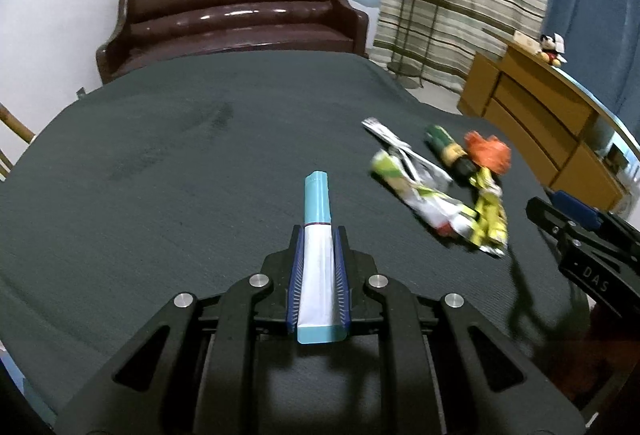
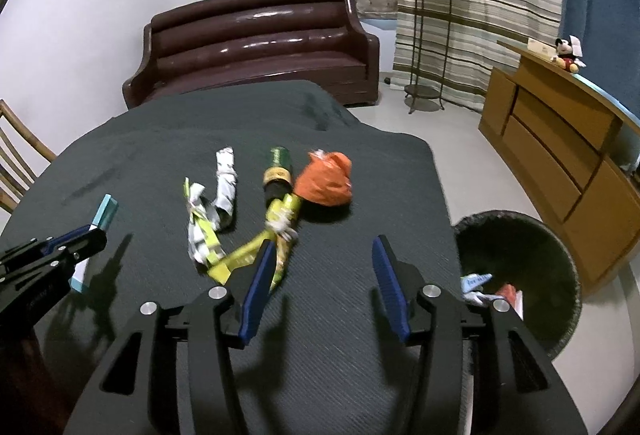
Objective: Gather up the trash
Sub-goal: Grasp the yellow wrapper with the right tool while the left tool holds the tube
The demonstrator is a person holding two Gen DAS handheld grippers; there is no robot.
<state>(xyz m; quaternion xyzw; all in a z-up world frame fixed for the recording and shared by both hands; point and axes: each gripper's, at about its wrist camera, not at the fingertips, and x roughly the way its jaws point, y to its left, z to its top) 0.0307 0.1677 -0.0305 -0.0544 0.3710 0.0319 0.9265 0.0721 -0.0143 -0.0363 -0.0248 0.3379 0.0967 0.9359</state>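
Observation:
My left gripper [image 1: 318,231] is shut on a white and teal tube [image 1: 317,235], held just above the dark table [image 1: 160,175]; it also shows in the right wrist view [image 2: 105,213]. My right gripper [image 2: 324,247] is open and empty above the table's front. Ahead of it lie trash pieces: an orange crumpled bag [image 2: 328,179], a green-black bottle [image 2: 277,171], a yellow wrapper [image 2: 276,227], a white-green wrapper [image 2: 204,231] and a white crumpled wrapper [image 2: 226,179]. The pile shows at the right in the left wrist view [image 1: 440,179].
A black trash bin [image 2: 520,275] with some trash inside stands on the floor right of the table. A brown sofa [image 2: 256,43] is behind the table. A wooden cabinet [image 2: 560,163] stands right. A plant stand [image 2: 430,35] is by the curtains. A wooden chair [image 2: 16,155] is left.

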